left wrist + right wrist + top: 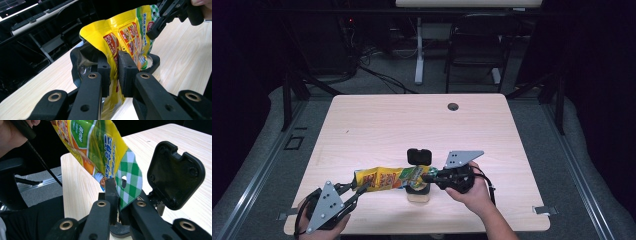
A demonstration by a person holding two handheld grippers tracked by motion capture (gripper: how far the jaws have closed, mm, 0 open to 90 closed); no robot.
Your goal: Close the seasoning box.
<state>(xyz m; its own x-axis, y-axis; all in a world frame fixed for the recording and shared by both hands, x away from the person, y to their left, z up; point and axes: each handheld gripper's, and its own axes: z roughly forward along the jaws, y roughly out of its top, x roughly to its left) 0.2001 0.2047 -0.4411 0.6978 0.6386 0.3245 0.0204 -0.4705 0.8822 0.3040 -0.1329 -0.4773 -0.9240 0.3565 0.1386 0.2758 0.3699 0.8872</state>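
Both tongs are on the yellow snack bag [384, 178], which hangs stretched between them above the near edge of the table [412, 120].

Left tongs [357, 189]: clamped on one end of the bag. In the left gripper view the two pads pinch the yellow foil [120, 37] between them, and the bag rises up and away from the jaws. That end gapes a little, with the dark inner lining showing beside the left pad.

Right tongs [426, 177]: clamped on the other end, the one with the green and white checked strip [130, 175]. In the right gripper view the jaws stand nearly together, the strip caught between them, with a small hang hole just above the grip. My right hand [472, 190] holds these tongs from the right side of the table.

Under the right end of the bag sits a small container [418, 192] on the table. Its black hinged lid [419, 156] stands open and upright behind it; the right gripper view shows the lid's inner face [175, 175] just beside the jaws. The green end of the bag is over the container's mouth. I cannot tell whether it touches the rim.
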